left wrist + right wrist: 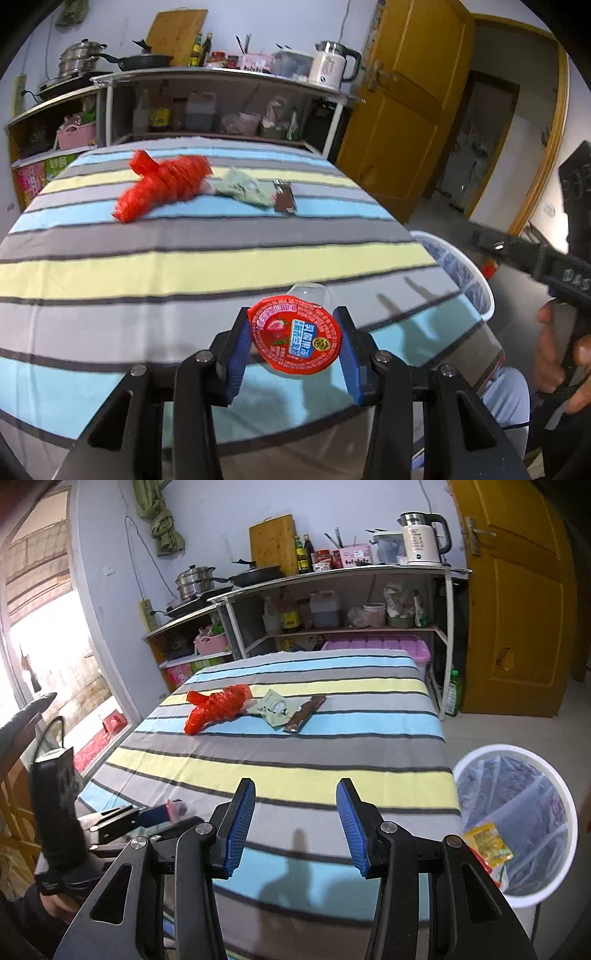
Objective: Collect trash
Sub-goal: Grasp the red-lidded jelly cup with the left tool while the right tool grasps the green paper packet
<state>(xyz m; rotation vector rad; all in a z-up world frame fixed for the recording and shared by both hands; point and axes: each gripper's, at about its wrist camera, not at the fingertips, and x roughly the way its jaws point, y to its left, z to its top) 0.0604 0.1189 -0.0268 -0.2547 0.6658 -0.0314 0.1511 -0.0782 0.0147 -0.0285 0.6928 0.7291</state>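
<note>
A strawberry jelly cup (295, 334) with a red foil lid lies tipped on the striped tablecloth near the front edge. My left gripper (292, 314) has both blue pads against the lid's rim, shut on the cup. In the right wrist view the left gripper (166, 810) shows at the left with the cup (176, 808) in it. My right gripper (295, 786) hangs open and empty over the table's front; it also reaches in from the right (491, 242). Farther back lie a red plastic bag (162, 186) (216, 707), a green packet (243, 190) (275, 709) and a brown wrapper (284, 197) (306, 712).
A white lined trash bin (565, 794) (485, 295) stands on the floor off the table's right side, with a yellow wrapper (487, 843) inside. Shelves of kitchenware (332, 602) stand behind the table. A yellow door (517, 609) is at the right.
</note>
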